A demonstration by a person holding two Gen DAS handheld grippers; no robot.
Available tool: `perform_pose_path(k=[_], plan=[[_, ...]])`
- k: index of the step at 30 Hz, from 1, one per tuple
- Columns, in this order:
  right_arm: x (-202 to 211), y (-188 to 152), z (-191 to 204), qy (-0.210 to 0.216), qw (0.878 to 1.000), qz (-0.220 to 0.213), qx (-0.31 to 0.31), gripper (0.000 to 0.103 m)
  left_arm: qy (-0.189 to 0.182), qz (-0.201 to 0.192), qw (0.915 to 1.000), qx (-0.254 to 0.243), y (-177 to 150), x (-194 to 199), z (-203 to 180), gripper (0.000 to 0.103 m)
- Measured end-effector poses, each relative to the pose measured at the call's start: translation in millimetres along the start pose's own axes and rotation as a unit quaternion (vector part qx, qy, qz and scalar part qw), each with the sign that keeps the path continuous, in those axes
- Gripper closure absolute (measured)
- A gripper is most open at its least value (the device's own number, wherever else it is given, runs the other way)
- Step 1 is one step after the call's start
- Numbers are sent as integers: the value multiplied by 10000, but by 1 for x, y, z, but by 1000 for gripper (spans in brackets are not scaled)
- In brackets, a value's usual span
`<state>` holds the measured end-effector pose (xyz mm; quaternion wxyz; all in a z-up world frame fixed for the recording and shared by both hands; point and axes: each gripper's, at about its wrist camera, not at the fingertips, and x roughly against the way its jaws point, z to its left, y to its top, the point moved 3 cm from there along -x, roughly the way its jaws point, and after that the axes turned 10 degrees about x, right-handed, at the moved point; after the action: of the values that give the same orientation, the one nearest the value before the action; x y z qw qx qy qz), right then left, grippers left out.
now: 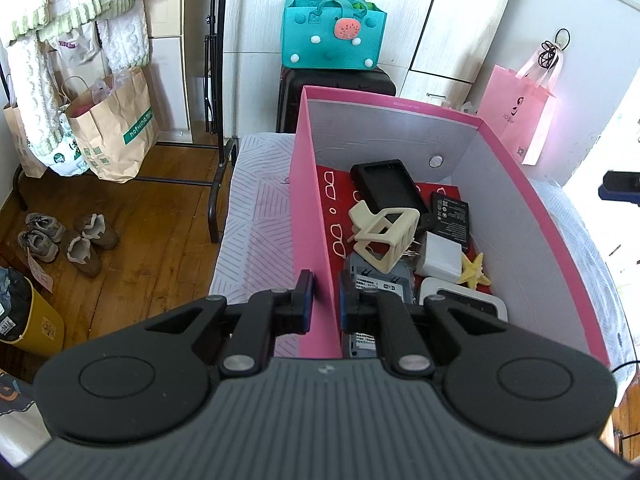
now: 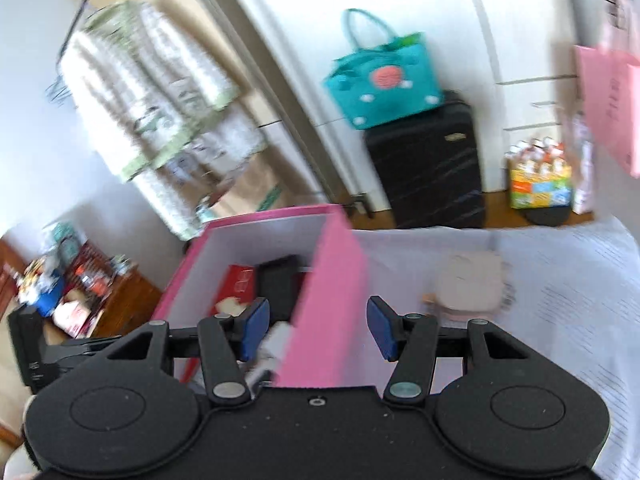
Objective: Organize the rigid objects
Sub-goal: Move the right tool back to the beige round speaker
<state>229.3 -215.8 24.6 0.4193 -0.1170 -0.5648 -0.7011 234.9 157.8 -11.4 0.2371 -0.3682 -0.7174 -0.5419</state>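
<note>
An open pink box [image 1: 400, 106] stands on the bed. It holds a cream hair claw [image 1: 384, 232], a black case [image 1: 386, 186], a black battery [image 1: 452, 216], a white charger block [image 1: 438, 258], a yellow starfish [image 1: 474, 270] and grey and white devices. My left gripper [image 1: 326, 286] is shut on the box's left wall, one pad on each side. In the blurred right wrist view my right gripper [image 2: 318, 314] is open above the pink box [image 2: 328, 272], whose near wall shows between the pads without touching them. A pale beige object [image 2: 468, 280] lies on the bed cover beside the box.
A black suitcase [image 1: 336, 80] with a teal felt bag [image 1: 332, 36] on top stands behind the bed. A clothes rack [image 1: 218, 80] with paper bags [image 1: 116, 128] and shoes [image 1: 68, 240] is at the left. A pink paper bag [image 1: 516, 116] hangs at the right.
</note>
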Motion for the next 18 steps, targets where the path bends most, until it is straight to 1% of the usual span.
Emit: perform_pose_path(k=[2, 5, 8, 10, 12, 14, 16, 18], plan=[[-2, -9, -15, -131, 9999, 17, -74, 43, 1, 0, 10000, 6, 0, 0, 0, 93], [-10, -22, -36, -455, 9989, -6, -121, 43, -11, 4, 10000, 33, 0, 0, 1, 93], [-21, -36, -52, -896, 9959, -124, 53, 42, -28, 12, 10000, 75, 1, 1, 2, 93], [-28, -42, -58, -1069, 9938, -233, 181, 41, -20, 18, 10000, 82, 1, 1, 2, 93], [-35, -47, -64, -1105, 9928, -377, 258, 41, 1, 28, 10000, 79, 1, 1, 1, 93], [-41, -47, -71, -1113, 9923, -504, 190, 39, 22, 41, 10000, 70, 2, 0, 0, 93], [-47, -47, -75, -1044, 9927, -586, 108, 33, 28, 51, 9999, 89, 2, 0, 0, 93], [-54, -44, -78, -1063, 9920, -678, 113, 32, 27, 62, 9999, 120, 3, 0, 0, 93]])
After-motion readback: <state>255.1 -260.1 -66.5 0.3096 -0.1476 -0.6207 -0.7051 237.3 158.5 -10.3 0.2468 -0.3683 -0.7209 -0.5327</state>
